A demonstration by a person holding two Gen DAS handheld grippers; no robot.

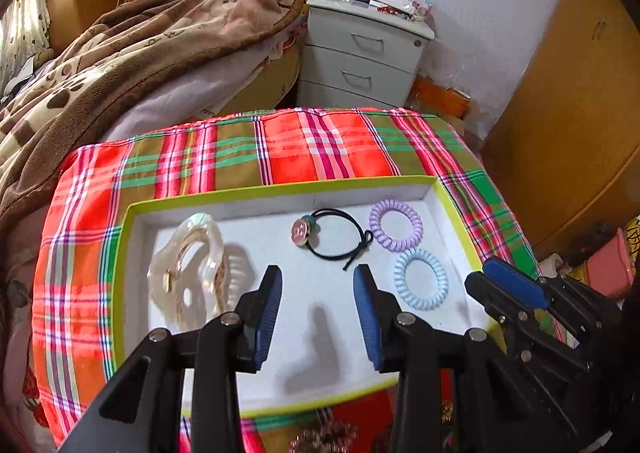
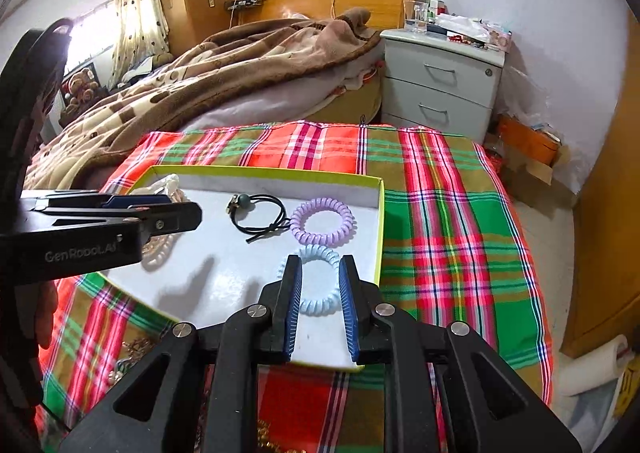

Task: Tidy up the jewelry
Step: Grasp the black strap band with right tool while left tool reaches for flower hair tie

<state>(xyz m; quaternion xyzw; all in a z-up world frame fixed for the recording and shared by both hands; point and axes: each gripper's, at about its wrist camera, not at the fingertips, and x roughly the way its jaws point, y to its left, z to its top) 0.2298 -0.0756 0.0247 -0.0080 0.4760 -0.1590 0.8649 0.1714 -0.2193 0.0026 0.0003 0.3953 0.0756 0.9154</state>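
Shallow tray (image 1: 456,215) with yellow-green rim sits on the plaid-covered surface (image 1: 280,149); four items lie inside it; pearly hair claw (image 1: 188,265) at the tray's left edge; black hair tie with round charm (image 1: 332,235) near the far edge, centre; purple coil tie (image 1: 395,225) at the far right corner; pale blue coil tie (image 1: 421,279) just nearer, along the right edge, close to the purple one but contact not resolvable.

Left tool (image 1: 318,277) hangs over the bare middle of the tray, jaws wide, holding nothing; right tool (image 2: 319,267) sits low over the near right part of the tray, jaws moderately apart, straddling the blue coil tie (image 2: 316,281); whether the pads touch it cannot be told; nothing gripped.

Judgement: step in hand is either a placement of the blue tie just finished or a pickup about to start; the frames do not separate the two.

More jewelry (image 2: 132,353), gold-toned and blurred, lies on the cloth at the near edge, outside the tray; likely next target; calls for a lift clear of the rim, then a low approach and narrow pinch.
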